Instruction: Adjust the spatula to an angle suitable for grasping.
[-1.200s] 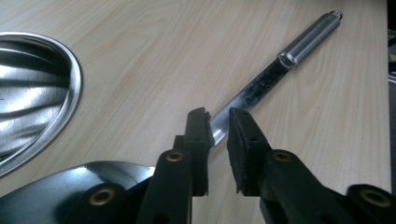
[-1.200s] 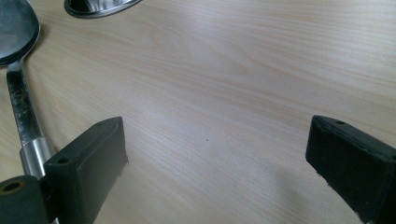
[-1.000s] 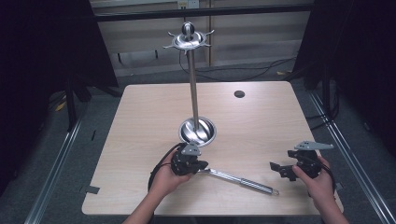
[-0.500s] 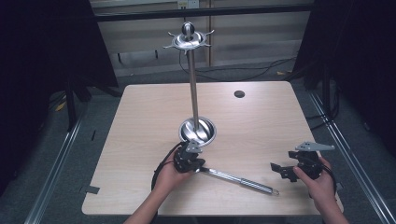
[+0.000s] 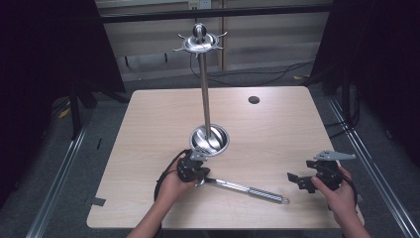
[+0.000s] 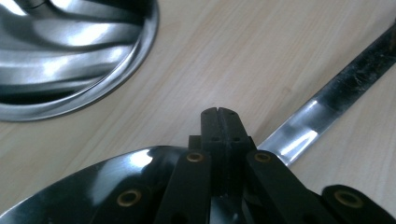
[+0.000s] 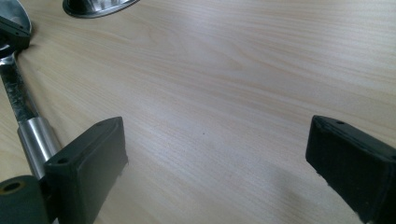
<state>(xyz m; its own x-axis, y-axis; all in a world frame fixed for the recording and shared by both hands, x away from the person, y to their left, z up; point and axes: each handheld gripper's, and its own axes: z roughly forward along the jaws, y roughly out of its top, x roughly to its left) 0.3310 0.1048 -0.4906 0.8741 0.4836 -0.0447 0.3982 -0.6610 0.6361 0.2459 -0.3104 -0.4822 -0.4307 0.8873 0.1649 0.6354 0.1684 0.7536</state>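
1. On the light wooden table (image 5: 148,129): a chrome stand (image 5: 204,99) upright near the middle, thin pole vertical, round dished base (image 5: 210,139) on the wood, hooked crown at the top.
2. Just in front of the base: a long metal ladle (image 5: 245,189) lying flat on the table, long axis running from lower centre-left toward the right and slightly nearer the person.
3. Bowl end (image 6: 93,186) pointing left, under the left tool; ribbed handle end (image 5: 270,195) pointing right, toward the right tool but well short of it.
4. Left tool (image 5: 194,169) held in the left hand (image 5: 173,186), low over the ladle's bowl, close beside the stand's base.
5. In the left gripper view: both black jaws pressed together with no gap, tips over the spot where bowl meets flat handle (image 6: 327,98); handle running up and to the right, rim of the base (image 6: 79,56) at upper left.
6. Cannot tell whether any metal is pinched between those clenched jaws.
7. Right tool (image 5: 303,180) held in the right hand (image 5: 339,191) near the table's right front corner, jaws facing left toward the ladle's handle.
8. In the right gripper view: jaws spread wide, bare wood between them, nothing grasped; ladle handle (image 7: 28,126) at the left edge, beside the left jaw.
9. Small dark round hole (image 5: 254,99) in the table's far right area, well apart from everything else.
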